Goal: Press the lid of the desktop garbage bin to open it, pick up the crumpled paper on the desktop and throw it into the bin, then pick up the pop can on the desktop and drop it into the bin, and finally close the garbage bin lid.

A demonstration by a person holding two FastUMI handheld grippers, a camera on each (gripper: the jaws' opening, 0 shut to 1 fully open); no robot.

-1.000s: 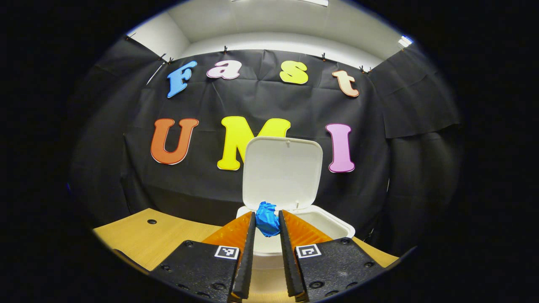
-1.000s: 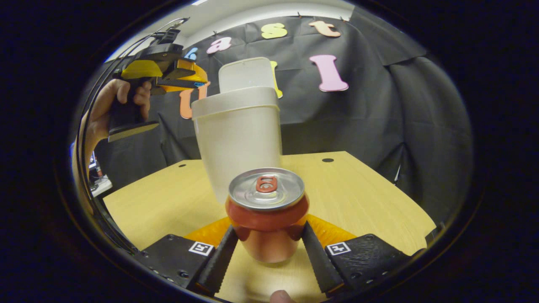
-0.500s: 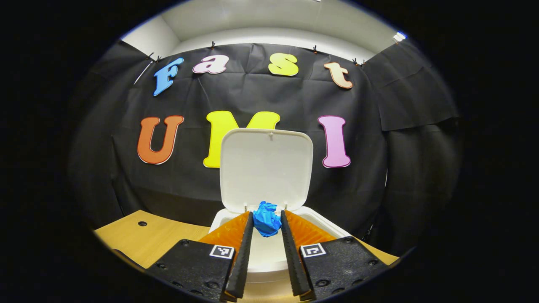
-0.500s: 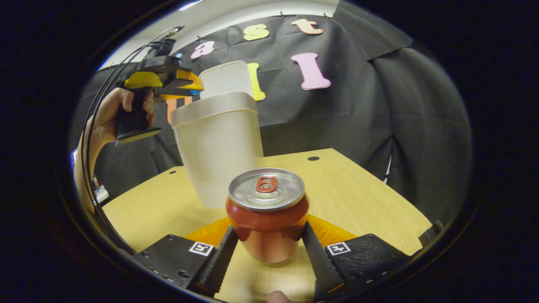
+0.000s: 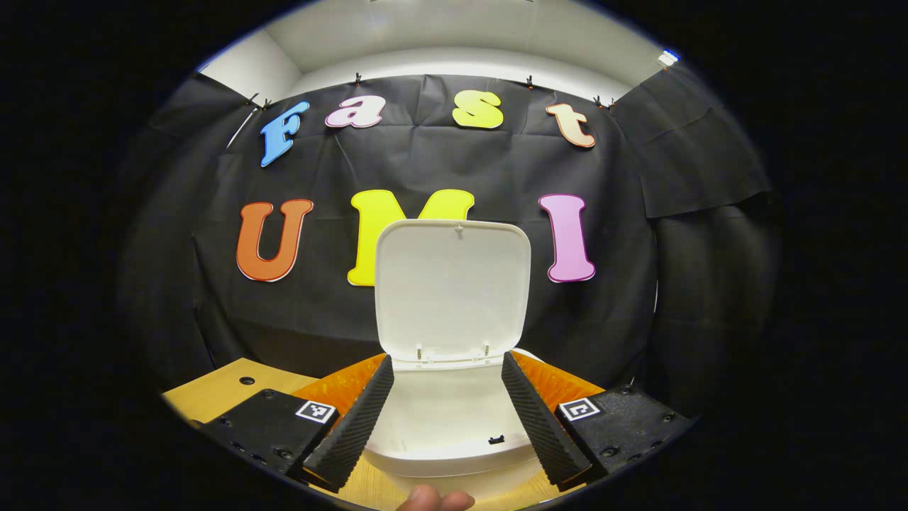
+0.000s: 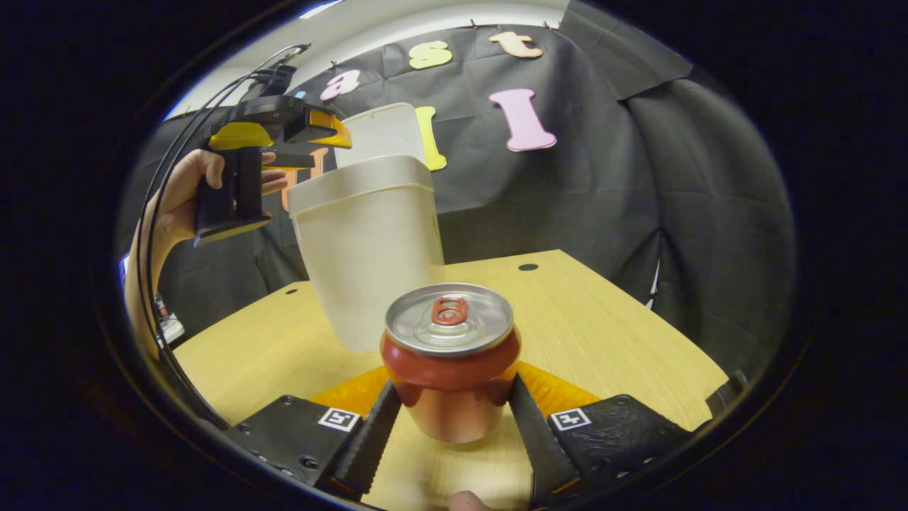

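Note:
The white bin stands with its lid swung upright. My left gripper hovers over the bin's mouth, open, with nothing between its fingers; the blue crumpled paper is out of sight. In the right gripper view the same bin rises behind a red pop can with a silver top. My right gripper is shut on the can, one finger against each side, just above the wooden desktop. The left gripper and the hand holding it appear up left, above the bin's rim.
The wooden desktop has small round holes, one behind the bin. Black cloth walls close in the back and sides. A fingertip shows at the bottom edge of the left gripper view.
My left gripper opened over the bin and the blue paper ball left its fingers and is gone from view. The right gripper and can have barely moved.

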